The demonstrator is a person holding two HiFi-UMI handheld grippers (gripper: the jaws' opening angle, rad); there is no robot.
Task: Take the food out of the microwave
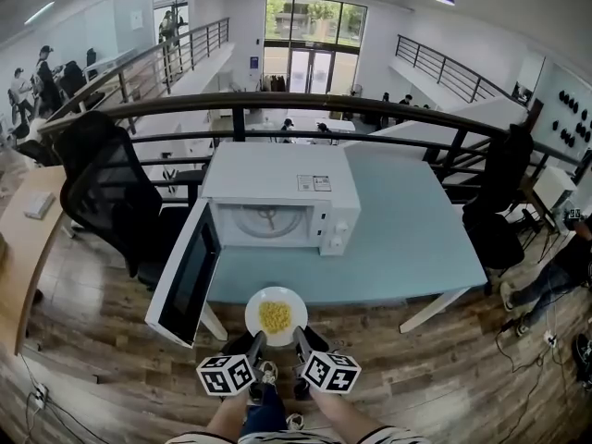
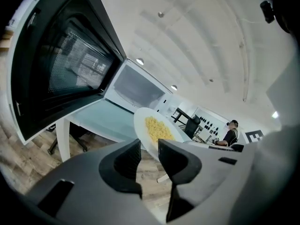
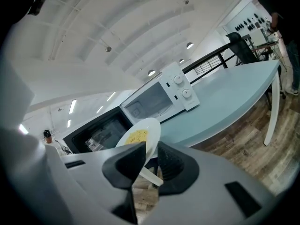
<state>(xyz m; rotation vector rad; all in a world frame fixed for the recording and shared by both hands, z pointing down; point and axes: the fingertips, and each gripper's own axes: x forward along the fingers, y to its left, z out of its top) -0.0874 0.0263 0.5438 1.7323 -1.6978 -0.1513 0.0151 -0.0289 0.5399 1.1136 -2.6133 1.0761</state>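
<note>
A white plate (image 1: 276,315) with yellow food (image 1: 275,316) hangs in front of the table's near edge, out of the white microwave (image 1: 280,198). My left gripper (image 1: 258,340) is shut on the plate's near left rim and my right gripper (image 1: 299,338) is shut on its near right rim. In the left gripper view the plate (image 2: 153,131) stands edge-on between the jaws of the left gripper (image 2: 149,150), the food (image 2: 157,128) showing on it. The right gripper view shows the plate (image 3: 140,136) pinched in the right gripper (image 3: 151,154). The microwave door (image 1: 188,277) hangs wide open to the left.
The microwave stands on a pale blue table (image 1: 416,239) by a black railing (image 1: 324,109). A black office chair (image 1: 111,192) stands left of the open door. A wooden desk (image 1: 23,248) lies at the far left. A person (image 1: 555,266) sits at the right edge.
</note>
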